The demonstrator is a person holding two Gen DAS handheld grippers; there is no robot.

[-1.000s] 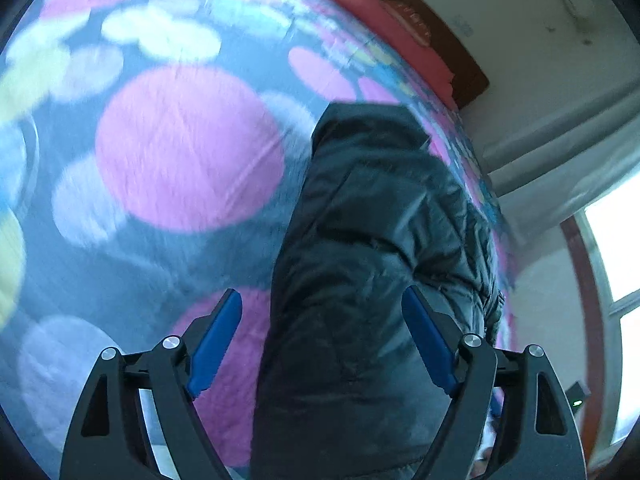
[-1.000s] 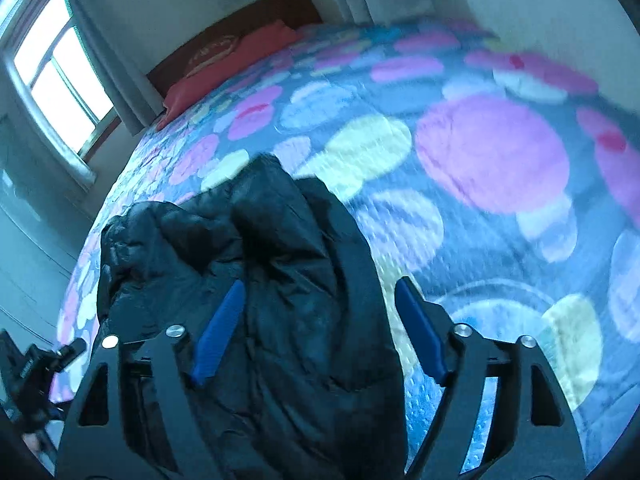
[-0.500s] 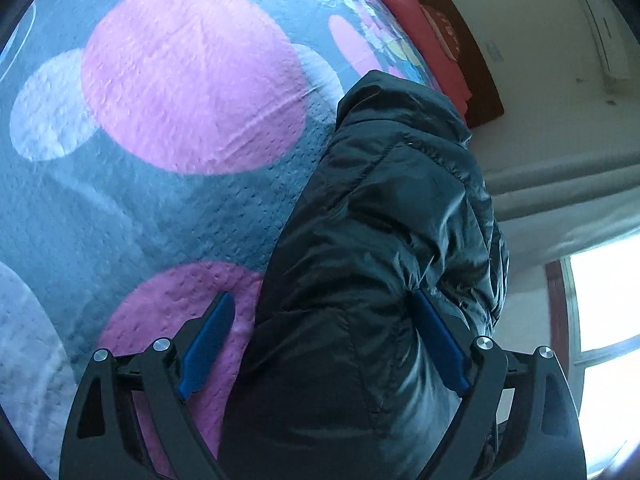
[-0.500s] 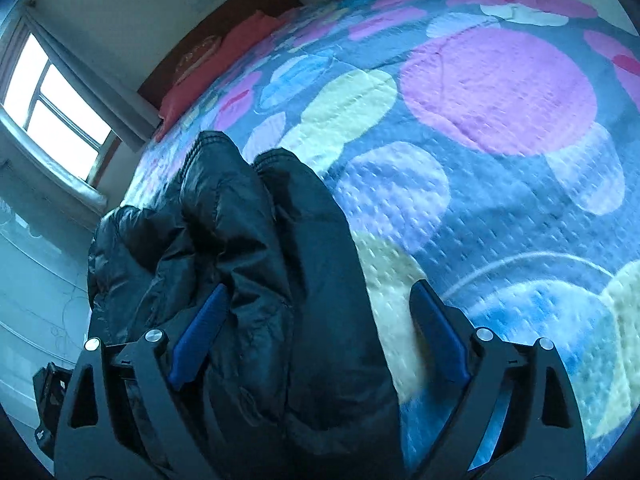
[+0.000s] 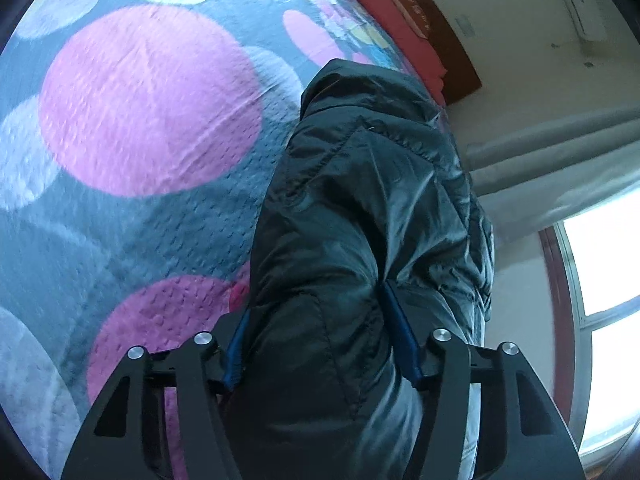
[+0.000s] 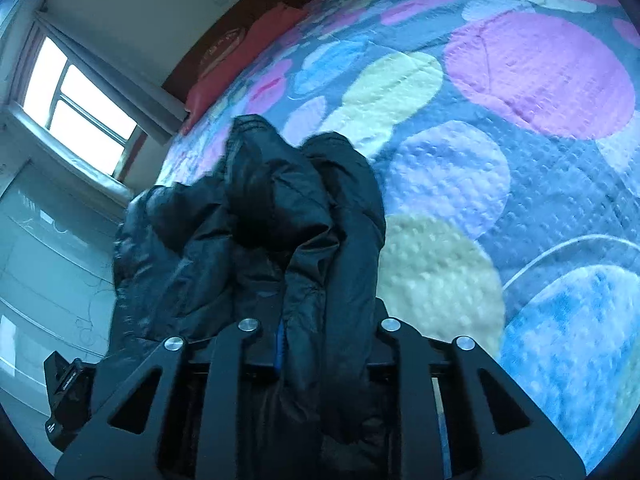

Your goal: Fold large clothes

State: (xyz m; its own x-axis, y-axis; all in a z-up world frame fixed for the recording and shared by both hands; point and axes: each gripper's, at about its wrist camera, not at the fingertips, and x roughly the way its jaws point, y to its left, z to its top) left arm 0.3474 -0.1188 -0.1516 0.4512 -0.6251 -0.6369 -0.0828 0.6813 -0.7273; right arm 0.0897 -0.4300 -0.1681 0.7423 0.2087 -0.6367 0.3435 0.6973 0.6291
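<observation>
A black puffer jacket (image 5: 360, 216) lies bunched on a bed with a spotted quilt (image 5: 144, 104). My left gripper (image 5: 320, 344) is shut on a thick fold of the jacket, its blue pads pressed into the fabric on both sides. In the right wrist view the jacket (image 6: 256, 216) is rumpled, with a sleeve or collar end pointing away. My right gripper (image 6: 320, 336) is shut on a fold of the jacket, and the fabric hides most of its blue pads.
The quilt (image 6: 520, 128) spreads wide to the right of the jacket. A red pillow (image 6: 244, 52) and a dark headboard (image 5: 436, 28) are at the far end. A window (image 6: 76, 108) and curtains are beyond the bed edge. A black device (image 6: 64, 396) sits low at left.
Both grippers were open around the jacket and have closed on its folds. Both have moved in closer to the fabric.
</observation>
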